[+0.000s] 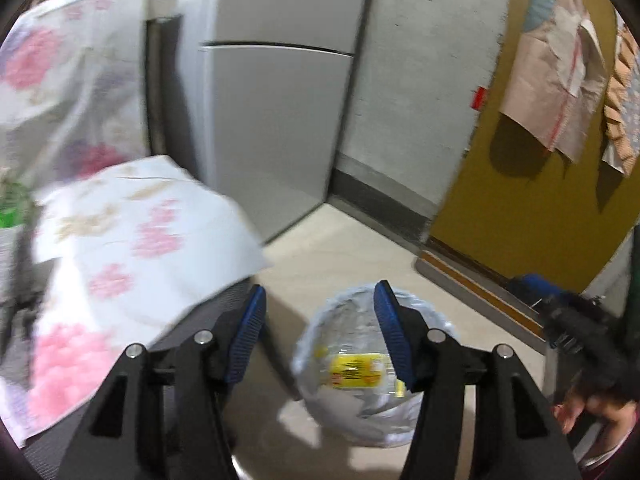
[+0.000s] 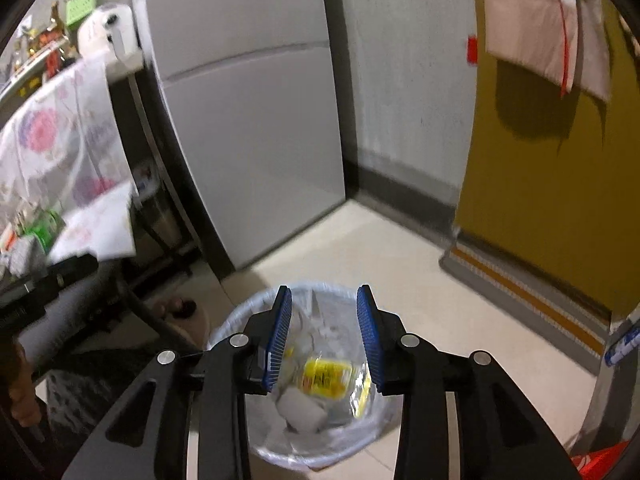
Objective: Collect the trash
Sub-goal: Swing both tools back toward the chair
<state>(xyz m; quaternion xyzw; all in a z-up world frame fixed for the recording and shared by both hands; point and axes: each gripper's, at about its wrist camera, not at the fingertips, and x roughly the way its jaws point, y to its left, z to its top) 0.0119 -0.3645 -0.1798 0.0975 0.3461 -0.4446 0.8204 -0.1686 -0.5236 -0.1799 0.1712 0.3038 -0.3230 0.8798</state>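
Both grippers hang over a lined trash bin (image 2: 320, 380) on the pale tile floor (image 2: 384, 248). The right gripper (image 2: 325, 336) is above the bin's mouth, jaws apart, nothing between the blue pads (image 2: 280, 336). The left gripper (image 1: 320, 340) stands wider, also empty, the bin under its right finger. Inside the bin: a clear wrapper with a yellow label (image 2: 324, 378) and white crumpled paper (image 2: 300, 410). A floral cloth (image 1: 120, 248) drapes a table to the left; a grey fridge (image 2: 248, 120) stands behind.

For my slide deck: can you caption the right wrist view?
Right gripper, fingers apart and empty, above a lined trash bin holding a yellow-labelled wrapper.
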